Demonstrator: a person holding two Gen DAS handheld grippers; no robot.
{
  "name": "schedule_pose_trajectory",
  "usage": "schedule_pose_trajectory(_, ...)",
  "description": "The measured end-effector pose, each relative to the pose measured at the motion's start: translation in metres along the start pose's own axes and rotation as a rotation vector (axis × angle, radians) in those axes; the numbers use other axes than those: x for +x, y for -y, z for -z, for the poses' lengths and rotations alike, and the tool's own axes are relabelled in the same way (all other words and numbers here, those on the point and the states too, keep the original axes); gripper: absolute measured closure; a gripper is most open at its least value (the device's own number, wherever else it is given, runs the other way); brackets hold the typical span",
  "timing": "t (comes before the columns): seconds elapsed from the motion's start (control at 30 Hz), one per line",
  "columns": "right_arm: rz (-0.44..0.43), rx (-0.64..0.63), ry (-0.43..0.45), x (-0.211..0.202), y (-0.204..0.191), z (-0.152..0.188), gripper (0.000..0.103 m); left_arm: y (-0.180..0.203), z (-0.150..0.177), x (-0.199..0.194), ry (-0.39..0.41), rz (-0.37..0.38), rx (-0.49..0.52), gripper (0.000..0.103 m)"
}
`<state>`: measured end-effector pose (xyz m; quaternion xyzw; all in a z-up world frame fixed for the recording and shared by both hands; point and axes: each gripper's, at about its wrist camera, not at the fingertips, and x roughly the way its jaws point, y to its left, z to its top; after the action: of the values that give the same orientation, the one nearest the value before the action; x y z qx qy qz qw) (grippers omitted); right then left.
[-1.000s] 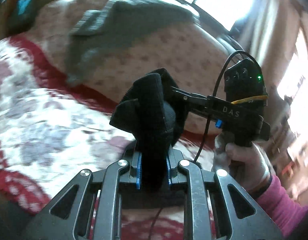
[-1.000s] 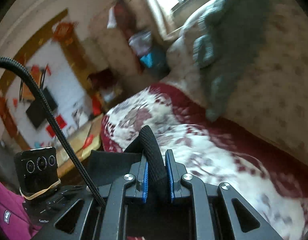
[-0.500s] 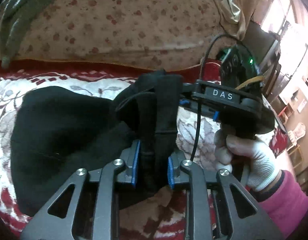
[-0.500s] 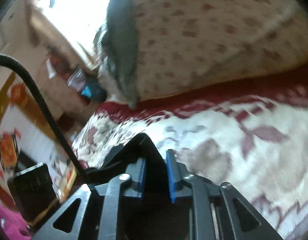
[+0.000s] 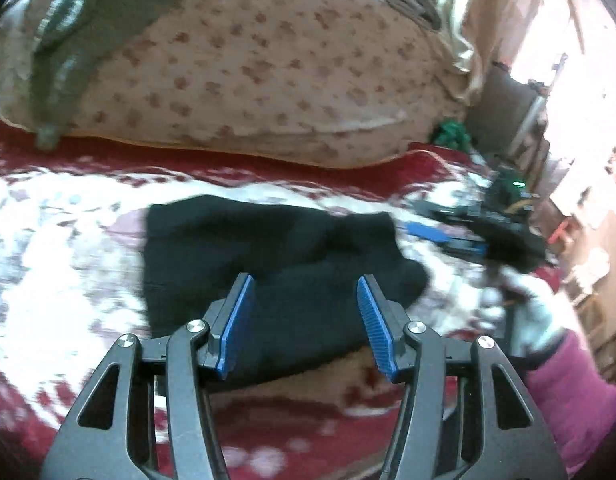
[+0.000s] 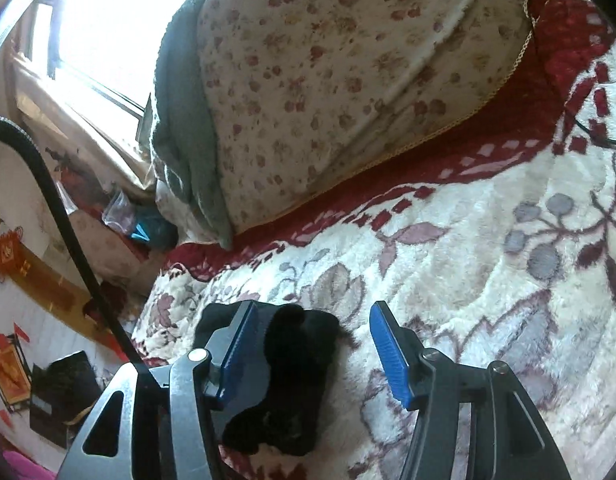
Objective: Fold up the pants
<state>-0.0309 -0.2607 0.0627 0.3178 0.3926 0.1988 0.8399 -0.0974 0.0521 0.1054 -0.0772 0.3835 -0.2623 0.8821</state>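
The black pants (image 5: 276, 256) lie folded on the red and white floral blanket (image 5: 60, 248). My left gripper (image 5: 306, 284) is open just above their near edge, holding nothing. In the left wrist view my right gripper (image 5: 432, 236) is at the pants' right end, blue pads apart. In the right wrist view my right gripper (image 6: 312, 316) is open, with a bunched end of the pants (image 6: 284, 380) lying between its fingers on the blanket (image 6: 488, 300).
A large floral-print pillow (image 5: 260, 68) with a grey-green cloth (image 5: 64, 52) draped over it lies behind the pants. A gloved hand with a pink sleeve (image 5: 568, 392) holds the right gripper. A window and curtains (image 5: 508, 12) are at the right.
Both grippers were shut on the pants and held them up. The pants have come down onto the blanket, and both grippers have opened and let go.
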Motion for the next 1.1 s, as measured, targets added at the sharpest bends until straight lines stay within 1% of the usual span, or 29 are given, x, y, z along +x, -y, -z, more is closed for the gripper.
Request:
schedule_pose_trajectory(0.07, -0.010, -0.020, -0.015, 0.000, -0.011, 0.004, 0.047, -0.012, -0.003, 0.003, -0.007, -0.049, -0.007, 0.049)
schedule_pose_trajectory(0.13, -0.014, -0.063, -0.049, 0.007, -0.026, 0.010, 0.046, -0.022, -0.006, 0.008, -0.003, -0.074, -0.021, 0.050)
schedule_pose_trajectory(0.17, -0.006, -0.080, -0.066, 0.012, -0.033, 0.014, 0.044, -0.027, -0.010, 0.013, -0.003, -0.092, -0.038, 0.050)
schedule_pose_trajectory(0.2, 0.008, -0.094, -0.081, 0.017, -0.037, 0.018, 0.039, -0.030, -0.010, 0.016, -0.005, -0.093, -0.046, 0.050)
schedule_pose_trajectory(0.23, 0.038, -0.105, -0.103, 0.024, -0.041, 0.023, 0.037, -0.033, -0.012, 0.021, -0.012, -0.095, -0.056, 0.050)
schedule_pose_trajectory(0.3, 0.068, -0.115, -0.131, 0.031, -0.043, 0.031, 0.038, -0.039, -0.012, 0.028, -0.018, -0.104, -0.071, 0.050)
schedule_pose_trajectory(0.37, 0.062, -0.154, -0.184, 0.041, -0.047, 0.042, 0.048, -0.043, -0.013, 0.036, -0.023, -0.132, -0.077, 0.050)
schedule_pose_trajectory(0.4, 0.096, -0.198, -0.199, 0.044, -0.051, 0.047, 0.056, -0.046, -0.013, 0.041, -0.029, -0.145, -0.081, 0.050)
schedule_pose_trajectory(0.43, 0.152, -0.263, -0.208, 0.047, -0.055, 0.052, 0.056, -0.048, -0.013, 0.044, -0.034, -0.149, -0.083, 0.050)
schedule_pose_trajectory(0.47, 0.190, -0.321, -0.213, 0.050, -0.058, 0.056, 0.056, -0.050, -0.013, 0.047, -0.039, -0.153, -0.083, 0.050)
schedule_pose_trajectory(0.5, 0.192, -0.332, -0.212, 0.051, -0.056, 0.058, 0.056, -0.051, -0.012, 0.051, -0.042, -0.163, -0.082, 0.050)
schedule_pose_trajectory(0.57, 0.173, -0.292, -0.207, 0.052, -0.045, 0.058, 0.056, -0.050, -0.011, 0.053, -0.044, -0.170, -0.074, 0.050)
schedule_pose_trajectory(0.63, 0.163, -0.265, -0.195, 0.049, -0.035, 0.059, 0.054, -0.047, -0.010, 0.054, -0.040, -0.183, -0.059, 0.050)
schedule_pose_trajectory(0.7, 0.135, -0.210, -0.186, 0.044, -0.028, 0.060, 0.053, -0.044, -0.009, 0.054, -0.040, -0.201, -0.038, 0.050)
schedule_pose_trajectory(0.77, 0.101, -0.167, -0.173, 0.040, -0.026, 0.060, 0.053, -0.042, -0.009, 0.054, -0.044, -0.215, -0.027, 0.050)
schedule_pose_trajectory(0.87, 0.057, -0.123, -0.157, 0.033, -0.027, 0.059, 0.050, -0.041, -0.012, 0.049, -0.044, -0.219, -0.037, 0.050)
schedule_pose_trajectory(0.97, -0.007, -0.092, -0.126, 0.028, -0.030, 0.054, 0.044, -0.042, -0.014, 0.042, -0.039, -0.237, -0.043, 0.050)
schedule_pose_trajectory(1.03, -0.012, -0.088, -0.127, 0.029, -0.030, 0.050, 0.042, -0.043, -0.015, 0.038, -0.033, -0.243, -0.042, 0.050)
schedule_pose_trajectory(1.1, 0.012, -0.092, -0.136, 0.032, -0.030, 0.048, 0.041, -0.045, -0.016, 0.034, -0.030, -0.255, -0.042, 0.050)
